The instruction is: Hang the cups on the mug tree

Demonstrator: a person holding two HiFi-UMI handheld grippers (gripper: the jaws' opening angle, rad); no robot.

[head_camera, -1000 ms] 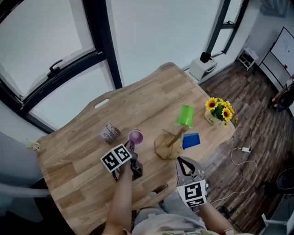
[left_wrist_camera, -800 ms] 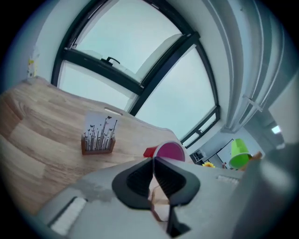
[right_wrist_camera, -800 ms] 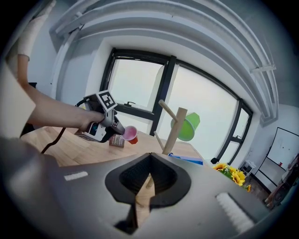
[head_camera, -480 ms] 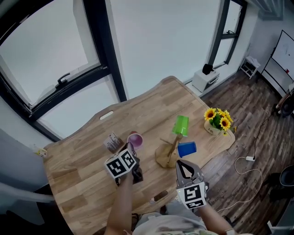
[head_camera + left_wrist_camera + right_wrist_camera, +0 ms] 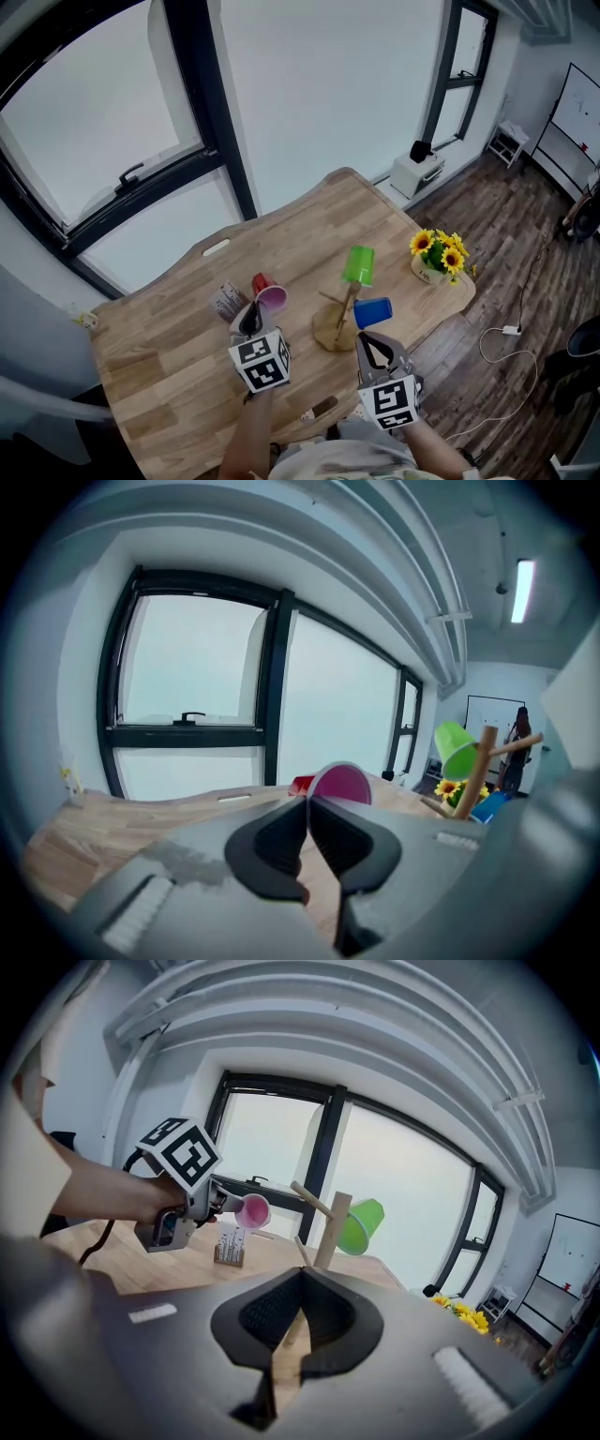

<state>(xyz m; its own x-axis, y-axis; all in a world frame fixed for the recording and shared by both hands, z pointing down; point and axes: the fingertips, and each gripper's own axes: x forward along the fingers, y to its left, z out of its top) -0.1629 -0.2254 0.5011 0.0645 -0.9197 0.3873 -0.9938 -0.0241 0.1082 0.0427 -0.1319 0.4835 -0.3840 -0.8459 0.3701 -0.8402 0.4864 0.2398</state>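
My left gripper (image 5: 251, 322) is shut on a pink cup (image 5: 273, 298) and holds it above the table, left of the wooden mug tree (image 5: 336, 323). In the left gripper view the pink cup (image 5: 342, 784) sticks out just past the closed jaws, its opening towards the camera. A green cup (image 5: 357, 264) hangs on an upper peg and a blue cup (image 5: 372, 311) on a lower one. A red cup (image 5: 261, 282) lies on the table behind the pink one. My right gripper (image 5: 367, 343) is shut and empty, near the tree's base. The right gripper view shows the tree (image 5: 328, 1227) ahead.
A patterned cup (image 5: 227, 300) stands on the wooden table (image 5: 159, 356) left of the red cup. A pot of sunflowers (image 5: 438, 251) sits at the table's right edge. A small dark object (image 5: 319, 409) lies by the near edge. Windows lie beyond.
My left gripper has risen and rolled with the pink cup in it, lifting the cup off the table. The red cup now shows behind it. The right gripper has barely shifted.
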